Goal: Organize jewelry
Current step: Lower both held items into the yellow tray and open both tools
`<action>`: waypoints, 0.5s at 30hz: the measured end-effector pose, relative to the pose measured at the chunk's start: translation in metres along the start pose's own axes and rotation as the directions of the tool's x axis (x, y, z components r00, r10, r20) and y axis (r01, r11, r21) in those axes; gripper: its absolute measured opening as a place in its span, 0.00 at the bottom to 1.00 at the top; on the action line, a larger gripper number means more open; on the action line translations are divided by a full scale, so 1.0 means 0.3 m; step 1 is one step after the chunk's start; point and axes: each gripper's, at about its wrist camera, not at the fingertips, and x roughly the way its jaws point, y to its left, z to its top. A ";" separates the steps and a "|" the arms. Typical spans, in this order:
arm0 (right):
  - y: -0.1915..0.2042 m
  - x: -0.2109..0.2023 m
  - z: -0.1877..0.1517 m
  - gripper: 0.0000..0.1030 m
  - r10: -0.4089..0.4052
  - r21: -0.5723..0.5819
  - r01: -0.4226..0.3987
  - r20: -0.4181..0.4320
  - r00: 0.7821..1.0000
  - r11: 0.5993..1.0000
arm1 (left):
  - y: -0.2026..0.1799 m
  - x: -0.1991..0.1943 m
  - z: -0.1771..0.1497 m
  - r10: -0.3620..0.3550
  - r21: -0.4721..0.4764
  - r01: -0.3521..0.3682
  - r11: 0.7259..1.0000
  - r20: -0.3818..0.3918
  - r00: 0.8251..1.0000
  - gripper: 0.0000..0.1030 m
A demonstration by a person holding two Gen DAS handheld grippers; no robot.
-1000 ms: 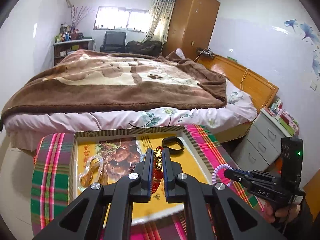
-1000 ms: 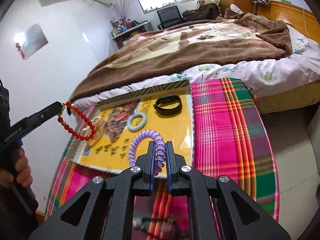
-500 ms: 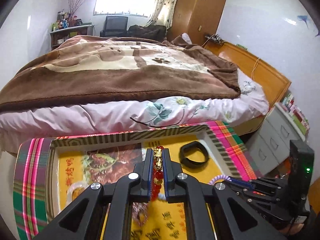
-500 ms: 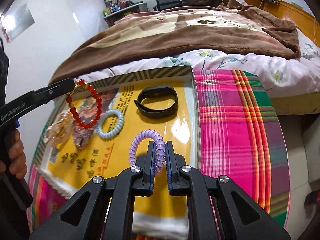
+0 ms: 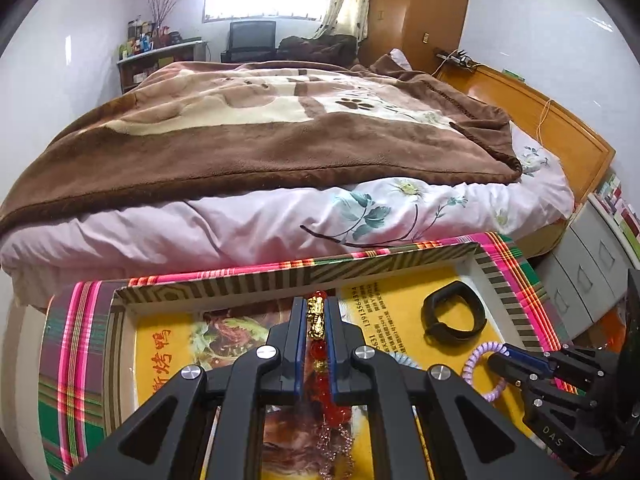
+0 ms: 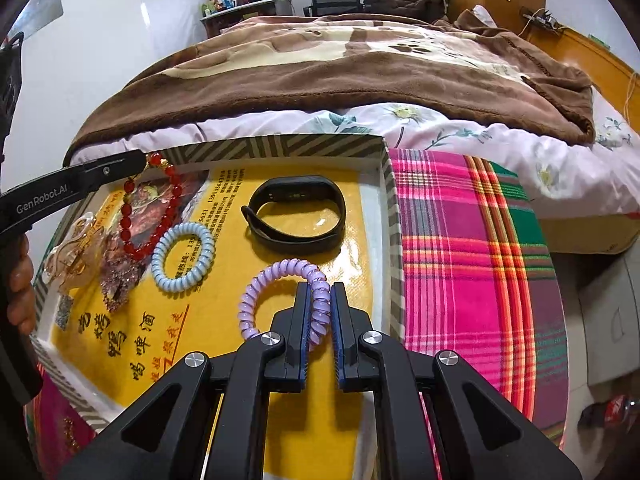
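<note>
The left gripper clenched the red bead bracelet, loop dangling limp below its jaws over the tray. The right gripper pinched the purple coil band, light, springy, best held across its coil.

The tray's right half is crowded by the black band and blue coil; the plaid surface toward its right edge lies open.
</note>
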 end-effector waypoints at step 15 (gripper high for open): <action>0.029 0.015 0.016 0.17 -0.056 -0.009 0.056 0.007 0.998 0.998 | 0.031 -0.013 -0.026 0.040 -0.008 -0.040 0.999 -0.002 0.999 0.42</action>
